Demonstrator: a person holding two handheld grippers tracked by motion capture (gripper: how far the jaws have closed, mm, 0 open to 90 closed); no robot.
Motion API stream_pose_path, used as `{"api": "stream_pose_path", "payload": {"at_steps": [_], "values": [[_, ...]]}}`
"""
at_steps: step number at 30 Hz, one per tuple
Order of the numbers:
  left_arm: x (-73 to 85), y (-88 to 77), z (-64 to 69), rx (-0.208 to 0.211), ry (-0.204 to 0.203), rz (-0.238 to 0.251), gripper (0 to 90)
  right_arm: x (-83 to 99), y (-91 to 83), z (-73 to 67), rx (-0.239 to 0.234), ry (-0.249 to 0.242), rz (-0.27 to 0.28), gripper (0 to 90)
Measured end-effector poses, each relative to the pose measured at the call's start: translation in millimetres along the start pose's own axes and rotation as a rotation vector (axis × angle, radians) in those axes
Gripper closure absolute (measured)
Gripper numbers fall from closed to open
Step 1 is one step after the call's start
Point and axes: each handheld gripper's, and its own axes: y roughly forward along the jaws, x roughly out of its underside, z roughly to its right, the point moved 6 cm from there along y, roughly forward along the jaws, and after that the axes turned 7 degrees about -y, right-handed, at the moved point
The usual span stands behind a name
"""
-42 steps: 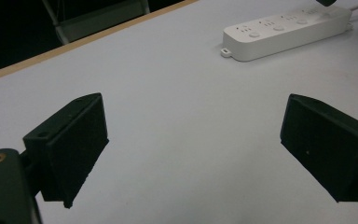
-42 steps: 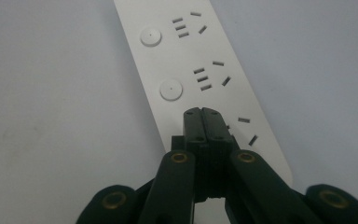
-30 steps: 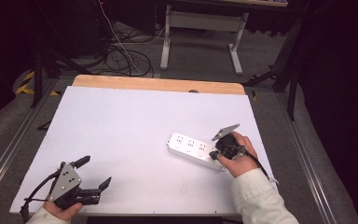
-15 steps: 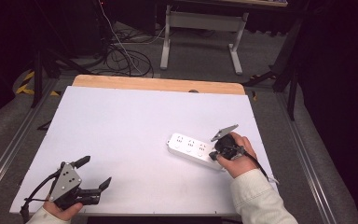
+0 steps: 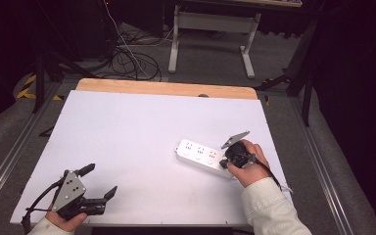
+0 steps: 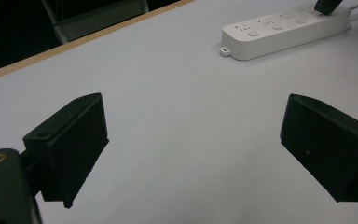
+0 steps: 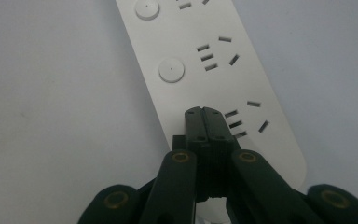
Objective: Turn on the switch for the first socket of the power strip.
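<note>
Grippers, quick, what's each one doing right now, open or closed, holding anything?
Left gripper: open, empty, above the white table.
Right gripper: closed, holding nothing, tips over the white plastic power strip.

White power strip (image 5: 203,156), black grippers' fingers (image 6: 70,144), white tabletop (image 5: 142,132) with wooden edge.
</note>
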Motion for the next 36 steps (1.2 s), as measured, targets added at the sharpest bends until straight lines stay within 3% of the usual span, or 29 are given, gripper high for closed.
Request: {"api": "stream_pose_path", "payload": {"at_steps": [36], "values": [[-0.5,-0.7,0.4,0.001,0.002,0.002,8.0,-0.1,2.5,0.1,-0.005,0.003,-0.028,90.0]]}}
